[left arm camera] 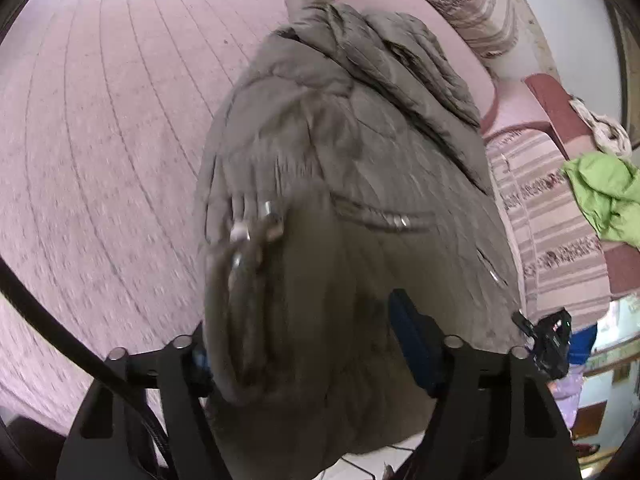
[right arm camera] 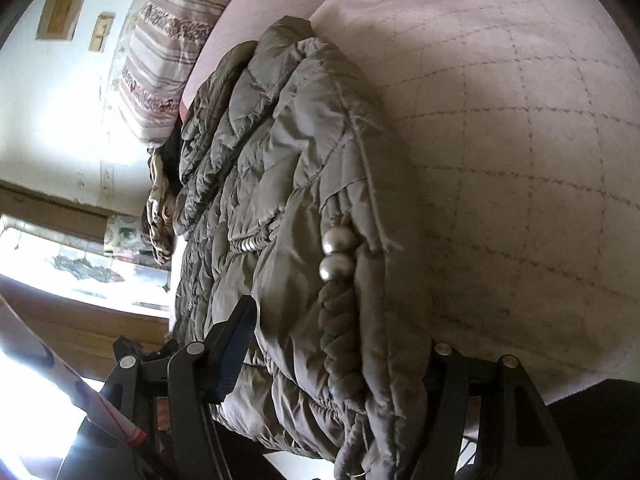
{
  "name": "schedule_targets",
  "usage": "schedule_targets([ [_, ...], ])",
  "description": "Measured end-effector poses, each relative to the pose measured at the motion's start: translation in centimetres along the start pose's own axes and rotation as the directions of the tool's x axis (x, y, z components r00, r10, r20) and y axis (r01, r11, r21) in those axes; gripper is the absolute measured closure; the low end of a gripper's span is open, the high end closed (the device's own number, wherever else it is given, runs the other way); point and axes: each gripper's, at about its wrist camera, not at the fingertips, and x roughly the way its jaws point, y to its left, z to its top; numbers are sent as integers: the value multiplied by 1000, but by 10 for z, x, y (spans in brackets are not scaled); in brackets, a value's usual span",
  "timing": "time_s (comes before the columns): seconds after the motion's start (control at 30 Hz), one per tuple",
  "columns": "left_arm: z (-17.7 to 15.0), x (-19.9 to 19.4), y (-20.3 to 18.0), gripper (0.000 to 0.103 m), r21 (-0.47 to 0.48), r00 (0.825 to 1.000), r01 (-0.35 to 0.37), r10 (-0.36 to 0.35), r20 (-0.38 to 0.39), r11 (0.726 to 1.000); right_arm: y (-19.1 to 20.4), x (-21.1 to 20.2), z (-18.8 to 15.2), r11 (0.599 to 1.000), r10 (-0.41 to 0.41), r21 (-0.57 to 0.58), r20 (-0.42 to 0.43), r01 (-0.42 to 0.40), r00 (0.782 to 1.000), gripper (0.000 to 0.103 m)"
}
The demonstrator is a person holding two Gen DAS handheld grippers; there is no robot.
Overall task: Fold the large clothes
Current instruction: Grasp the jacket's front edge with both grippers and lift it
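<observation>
While the olive quilted jacket (left arm camera: 352, 184) already lies bunched into a thick, layered bundle on the pink bed (left arm camera: 100, 140), the fold looks only partly done. The left gripper (left arm camera: 304, 344) clamps the bundle's near end, braided cord (left arm camera: 240, 300) beside its left finger. The right gripper (right arm camera: 340, 364) likewise pinches the padded edge by the two metal beads (right arm camera: 338, 254). Squaring and flattening remain. A green garment (left arm camera: 604, 196) waits far right.
</observation>
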Motion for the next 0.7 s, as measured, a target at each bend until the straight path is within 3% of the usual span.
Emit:
schedule_targets([
  [0.27, -16, 5, 2, 33, -28, 998, 54, -54, 26, 998, 20, 13, -15, 992, 87, -88, -101, -96, 991, 34],
  [0.4, -6, 13, -7, 29, -33, 998, 63, -62, 21, 997, 32, 34, -29, 988, 51, -137, -174, -75, 983, 34],
  [0.47, -6, 15, -14, 29, -14, 998, 53, -52, 16, 999, 36, 40, -33, 987, 22, -153, -165, -48, 986, 35],
  [0.6, -13, 11, -19, 51, 20, 1000, 6, -6, 30, 1000, 36, 40, -34, 991, 16, -128, -123, -32, 992, 47],
  [0.7, -14, 10, -11, 53, -12, 999, 35, -34, 34, 999, 37, 37, -33, 992, 48, -114, -99, -59, 994, 50],
])
